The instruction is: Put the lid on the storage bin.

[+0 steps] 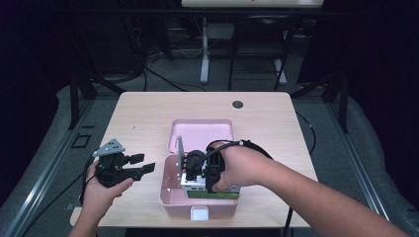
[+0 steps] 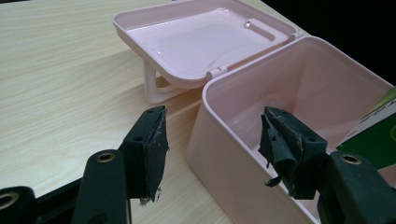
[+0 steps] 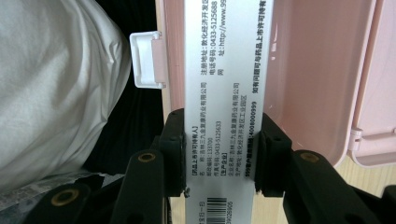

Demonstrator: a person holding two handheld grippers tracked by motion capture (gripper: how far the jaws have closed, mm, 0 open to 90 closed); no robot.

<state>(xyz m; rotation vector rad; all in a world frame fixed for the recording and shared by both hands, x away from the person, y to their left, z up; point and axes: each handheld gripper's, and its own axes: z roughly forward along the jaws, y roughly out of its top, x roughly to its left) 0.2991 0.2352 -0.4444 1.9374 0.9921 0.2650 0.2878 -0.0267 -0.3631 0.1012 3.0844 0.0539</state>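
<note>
A pink plastic box (image 1: 170,197) stands near the table's front edge with its hinged lid (image 1: 201,133) flipped open behind it. My right gripper (image 1: 197,173) reaches down into the box from above. In the right gripper view, my right gripper (image 3: 223,154) is shut on a white printed carton (image 3: 224,70), with both pads pressed on its narrow sides, inside the pink box (image 3: 308,70). The carton's green face (image 1: 212,193) shows at the box front. My left gripper (image 1: 143,164) hovers open left of the box. In its own view, my left gripper (image 2: 217,135) straddles the box's near corner (image 2: 224,107).
The box has a white latch (image 1: 199,213) on its front wall, close to the table's front edge. A dark round grommet (image 1: 237,104) sits at the back of the wooden table (image 1: 143,118). Table legs and cables lie on the floor beyond.
</note>
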